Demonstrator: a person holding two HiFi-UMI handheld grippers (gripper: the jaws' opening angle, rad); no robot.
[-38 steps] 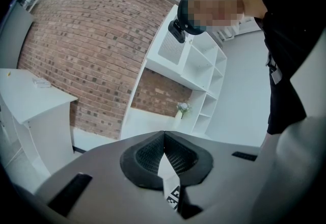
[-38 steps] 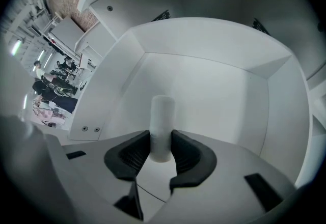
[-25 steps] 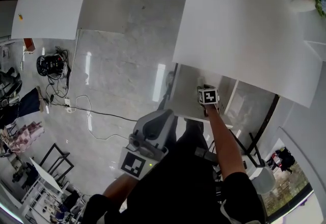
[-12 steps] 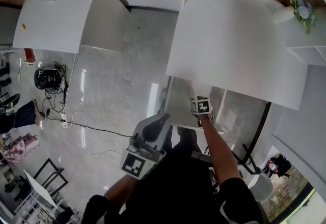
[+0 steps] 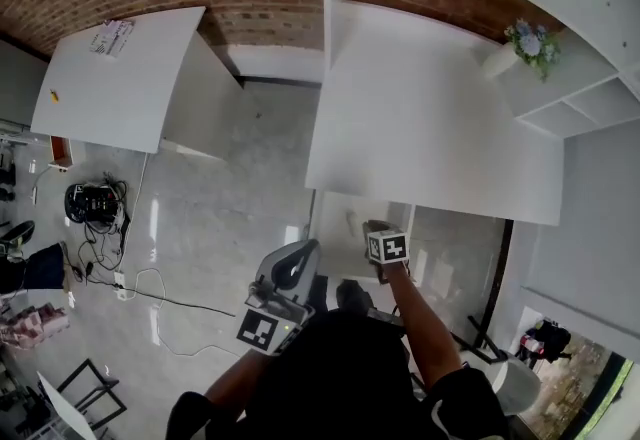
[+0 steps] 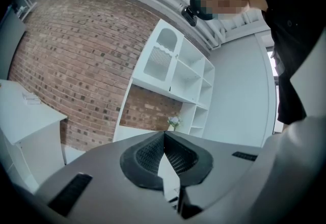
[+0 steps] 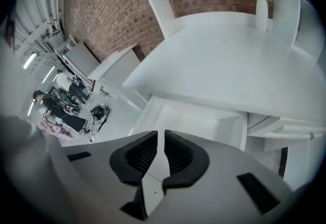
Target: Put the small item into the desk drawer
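We lift the right gripper (image 7: 164, 134) clear of the open desk drawer (image 7: 193, 118), its jaws just closing to a narrow empty gap | left gripper (image 6: 163, 135) pressed together, empty | we judge the small item dropped in.

Head view: high, steeply down on desk (image 5: 430, 128). Right gripper view: behind fingertips (image 7: 140, 157), angled down at same desk. Left gripper view: level, toward brick wall (image 6: 66, 65). Flower vase (image 7: 261, 9) in all.
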